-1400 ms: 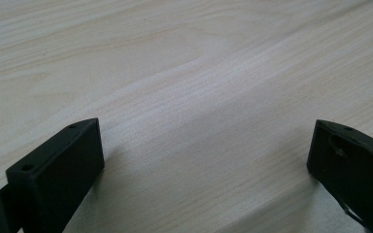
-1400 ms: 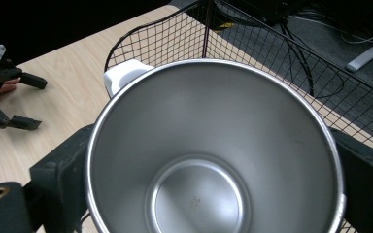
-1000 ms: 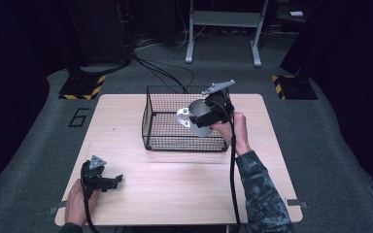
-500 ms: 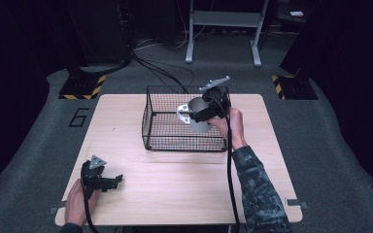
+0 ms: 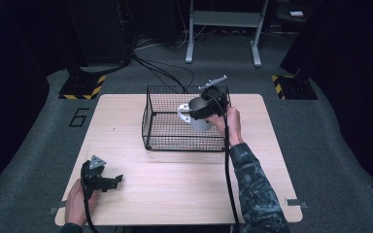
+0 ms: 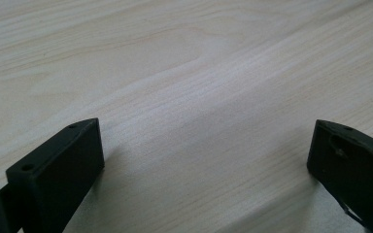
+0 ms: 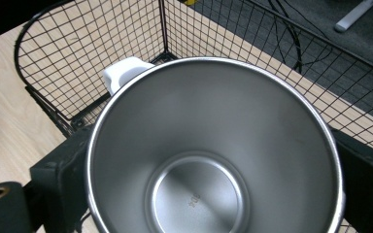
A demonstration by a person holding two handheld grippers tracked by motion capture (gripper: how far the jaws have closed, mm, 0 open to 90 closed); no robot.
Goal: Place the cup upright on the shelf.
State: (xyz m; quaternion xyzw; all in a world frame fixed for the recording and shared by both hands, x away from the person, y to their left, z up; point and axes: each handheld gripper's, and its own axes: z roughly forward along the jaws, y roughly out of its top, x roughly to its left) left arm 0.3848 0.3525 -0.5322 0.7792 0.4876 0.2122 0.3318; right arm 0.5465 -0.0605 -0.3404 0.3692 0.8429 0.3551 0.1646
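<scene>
In the high view, the right gripper [image 5: 205,108] holds a steel mug [image 5: 197,115] with a white handle over the right part of a black wire basket [image 5: 158,131] that stands on the far half of the wooden table [image 5: 184,179]. Whether the mug touches the basket floor is hard to tell from here. The left gripper [image 5: 108,182] rests on the table near its front left corner, well apart from the basket.

In the left gripper view, the jaws stand wide apart over bare wood, holding nothing.

In the right gripper view, the jaws clamp the mug [image 7: 213,155] on either side, its open mouth facing the camera, with the basket's [image 7: 68,53] mesh behind and below.
</scene>
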